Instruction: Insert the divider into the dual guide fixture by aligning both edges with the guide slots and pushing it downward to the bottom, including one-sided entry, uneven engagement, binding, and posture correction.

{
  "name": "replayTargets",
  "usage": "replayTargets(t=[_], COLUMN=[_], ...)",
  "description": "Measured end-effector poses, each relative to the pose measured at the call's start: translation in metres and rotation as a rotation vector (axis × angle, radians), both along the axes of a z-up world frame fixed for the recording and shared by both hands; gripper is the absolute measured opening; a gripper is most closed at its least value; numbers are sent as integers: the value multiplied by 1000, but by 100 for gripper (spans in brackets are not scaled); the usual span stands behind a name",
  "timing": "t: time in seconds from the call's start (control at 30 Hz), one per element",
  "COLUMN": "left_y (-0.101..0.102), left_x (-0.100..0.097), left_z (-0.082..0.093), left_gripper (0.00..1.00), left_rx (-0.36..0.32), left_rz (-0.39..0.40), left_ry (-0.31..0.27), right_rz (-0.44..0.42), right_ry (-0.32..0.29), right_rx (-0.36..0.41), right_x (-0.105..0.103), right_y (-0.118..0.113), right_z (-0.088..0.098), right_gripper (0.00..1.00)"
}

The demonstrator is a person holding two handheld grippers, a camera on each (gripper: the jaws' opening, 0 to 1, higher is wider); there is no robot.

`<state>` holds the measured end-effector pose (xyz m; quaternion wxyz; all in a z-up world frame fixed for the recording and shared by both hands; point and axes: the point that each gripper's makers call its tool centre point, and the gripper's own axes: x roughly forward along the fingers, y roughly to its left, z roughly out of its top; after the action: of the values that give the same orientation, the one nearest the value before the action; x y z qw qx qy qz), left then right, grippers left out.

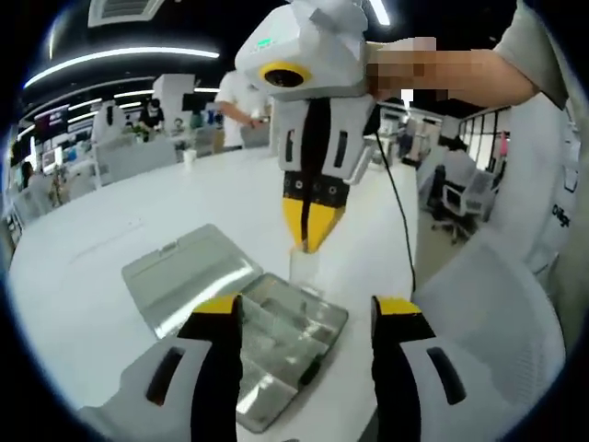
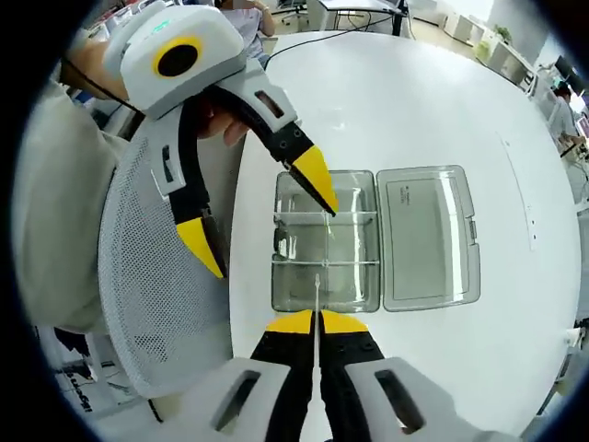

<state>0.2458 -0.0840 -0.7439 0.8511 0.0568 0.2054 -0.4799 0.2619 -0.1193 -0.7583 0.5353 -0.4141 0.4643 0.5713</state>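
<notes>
1. We hold the divider (image 2: 317, 296), a thin clear plate, pinched edge-on between the pressed-together jaws of the right hand-held gripper (image 2: 317, 319); it hangs just above the near end of the box.
2. The left hand-held gripper (image 2: 276, 214) is spread wide, one yellow tip poised over the box's middle, the other off its edge at about 9 o'clock in the right gripper view. In the left gripper view its own jaws stand apart at the bottom.
3. The clear box (image 2: 325, 241) lies open on the white surface (image 2: 396, 101), its lid (image 2: 427, 236) folded flat at 3 o'clock.
4. To do this step well, we judge that we should keep the plate upright and square, start both edges in the facing slots together, then press straight down. If one side enters first or it binds, we should lift slightly, level it and try again rather than force it.
5. The left tool could steady the box wall while we push.
6. Count: one box, one lid, one held divider, two cross strips (image 2: 327, 215) already seated, two hand-held grippers, one mesh chair (image 2: 156, 313) beside the surface.
</notes>
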Motion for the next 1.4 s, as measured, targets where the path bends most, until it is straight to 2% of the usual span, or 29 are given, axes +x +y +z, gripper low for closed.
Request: replayTargets(t=[0.13, 0.77, 1.03, 1.4], left_y=[2, 8, 13, 14], left_x=[1, -1, -1, -1], left_z=[-2, -8, -9, -10], left_gripper=[63, 65, 65, 65], left_rx=[6, 6, 5, 1], left_rz=[14, 33, 42, 49], left_ry=[6, 22, 29, 35], right_rz=[4, 21, 28, 35], right_ry=[3, 6, 8, 17], right_rx=[-6, -36, -59, -71], right_x=[-1, 3, 7, 6], right_y=[3, 11, 9, 8], right_z=[-4, -16, -27, -28], right_gripper=[0, 0, 0, 0])
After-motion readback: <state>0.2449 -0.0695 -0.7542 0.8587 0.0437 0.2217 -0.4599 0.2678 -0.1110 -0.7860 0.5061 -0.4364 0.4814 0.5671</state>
